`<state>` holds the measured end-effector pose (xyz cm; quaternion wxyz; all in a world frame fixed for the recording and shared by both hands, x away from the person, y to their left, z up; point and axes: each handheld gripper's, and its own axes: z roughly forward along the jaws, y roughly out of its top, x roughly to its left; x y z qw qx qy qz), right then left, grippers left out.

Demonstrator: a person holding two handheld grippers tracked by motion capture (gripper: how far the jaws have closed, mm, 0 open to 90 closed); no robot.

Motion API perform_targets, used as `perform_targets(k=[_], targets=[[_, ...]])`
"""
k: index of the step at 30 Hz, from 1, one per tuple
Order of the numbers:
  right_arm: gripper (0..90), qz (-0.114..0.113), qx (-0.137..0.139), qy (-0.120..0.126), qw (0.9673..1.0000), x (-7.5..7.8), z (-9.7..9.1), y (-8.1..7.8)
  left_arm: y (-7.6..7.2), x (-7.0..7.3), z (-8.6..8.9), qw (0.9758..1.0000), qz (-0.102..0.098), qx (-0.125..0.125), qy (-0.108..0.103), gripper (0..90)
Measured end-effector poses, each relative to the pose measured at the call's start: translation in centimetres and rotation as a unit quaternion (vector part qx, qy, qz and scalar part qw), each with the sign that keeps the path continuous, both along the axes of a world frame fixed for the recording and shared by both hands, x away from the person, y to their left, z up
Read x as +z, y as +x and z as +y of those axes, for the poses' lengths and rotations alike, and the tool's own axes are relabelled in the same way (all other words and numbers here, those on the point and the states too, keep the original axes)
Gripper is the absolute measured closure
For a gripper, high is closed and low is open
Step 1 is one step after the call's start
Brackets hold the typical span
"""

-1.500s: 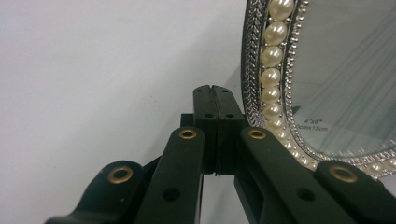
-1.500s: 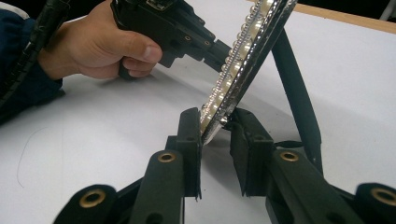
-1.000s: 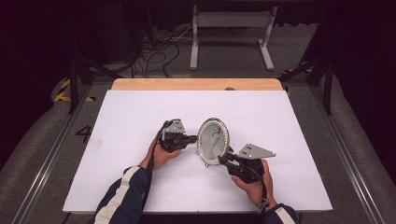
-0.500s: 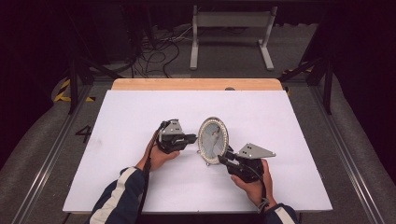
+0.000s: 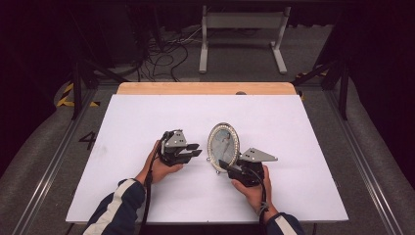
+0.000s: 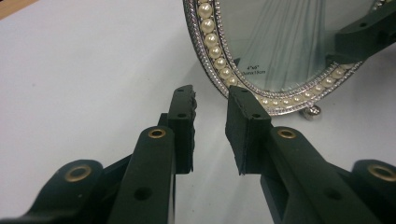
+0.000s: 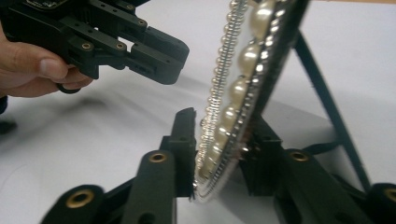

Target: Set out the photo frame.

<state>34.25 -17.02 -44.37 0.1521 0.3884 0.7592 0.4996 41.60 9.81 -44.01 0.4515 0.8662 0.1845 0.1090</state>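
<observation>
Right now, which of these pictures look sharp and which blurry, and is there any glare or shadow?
High view: evenly lit white table, dark surroundings, soft overall. Left gripper view: the picture frame has crisp pearls and streaky reflections in its glass; the nearest parts of the jaws are blurred. Right gripper view: the frame's pearl edge is smeared and out of focus, and the left hand-held gripper casts a soft shadow on the table.

The left gripper (image 5: 195,150) is held in the left hand (image 5: 159,169), low over the table and pointed toward three o'clock. Its jaws have just been opening; a narrow gap is seen between them and nothing is gripped. The right gripper (image 5: 224,164) is held in the right hand (image 5: 252,188), pointed toward ten o'clock. Its jaws have just been closing and are set on either side of a thin upright edge. Both forearms are brought in from six o'clock in dark sleeves with white stripes.
</observation>
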Motion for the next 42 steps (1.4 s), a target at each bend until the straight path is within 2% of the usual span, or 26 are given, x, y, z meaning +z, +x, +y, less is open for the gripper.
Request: perform_targets(k=[3,6,8,9,13,19,21,24,28,30,34,36,40,42], targets=[[74.7,0.006,0.007,0.012,0.9999,-0.2,-0.2,0.4,-0.2,0.0,0.3,1.0000,0.002,-0.003,0.002,72.7],[76.2,0.008,0.013,0.010,0.9998,-0.2,-0.3,0.6,-0.4,-0.2,0.3,0.9999,0.008,-0.008,0.007,72.4],[79.4,0.018,0.024,0.022,0.9993,-0.3,-0.6,1.0,-0.4,-0.2,0.3,0.9999,0.009,-0.007,0.008,71.8],[79.7,0.024,0.031,0.028,0.9988,-0.3,-0.7,1.2,-0.3,-0.2,0.2,0.9999,0.010,-0.005,0.006,71.0],[80.3,0.031,0.051,0.028,0.9978,-0.1,-0.8,1.6,-0.3,-0.2,0.1,0.9999,0.011,-0.008,0.000,69.4],[80.0,0.036,0.069,0.023,0.9967,0.0,-0.9,2.2,-0.2,-0.2,0.2,0.9996,0.018,-0.013,-0.017,60.1],[79.5,0.033,0.065,0.020,0.9971,0.0,-0.8,2.1,-0.1,-0.2,0.2,0.9993,0.022,-0.013,-0.028,57.2],[69.6,0.025,0.050,0.009,0.9984,0.1,-0.7,1.7,0.1,-0.1,0.1,0.9992,0.022,-0.012,-0.032,51.5],[66.5,0.002,0.039,-0.009,0.9992,0.6,-1.1,0.9,0.3,0.0,-0.4,0.9988,0.022,-0.007,-0.043,40.9],[64.8,-0.010,0.029,-0.020,0.9993,1.0,-1.3,0.3,0.5,-0.1,-0.6,0.9986,0.026,-0.006,-0.046,38.0],[66.2,-0.024,0.029,-0.040,0.9985,1.4,-1.6,-1.0,1.0,-0.4,-1.1,0.9985,0.028,0.002,-0.046,34.6],[66.3,-0.025,0.030,-0.036,0.9986,1.5,-1.8,-1.3,1.1,-0.5,-1.1,0.9986,0.029,0.001,-0.043,33.6],[64.7,-0.028,0.010,-0.035,0.9989,1.7,-2.1,-1.7,1.3,-0.8,-1.3,0.9982,0.035,-0.006,-0.048,32.3],[64.9,-0.038,0.008,-0.034,0.9987,1.9,-2.2,-1.9,1.4,-0.9,-1.5,0.9984,0.035,-0.012,-0.044,33.3]])
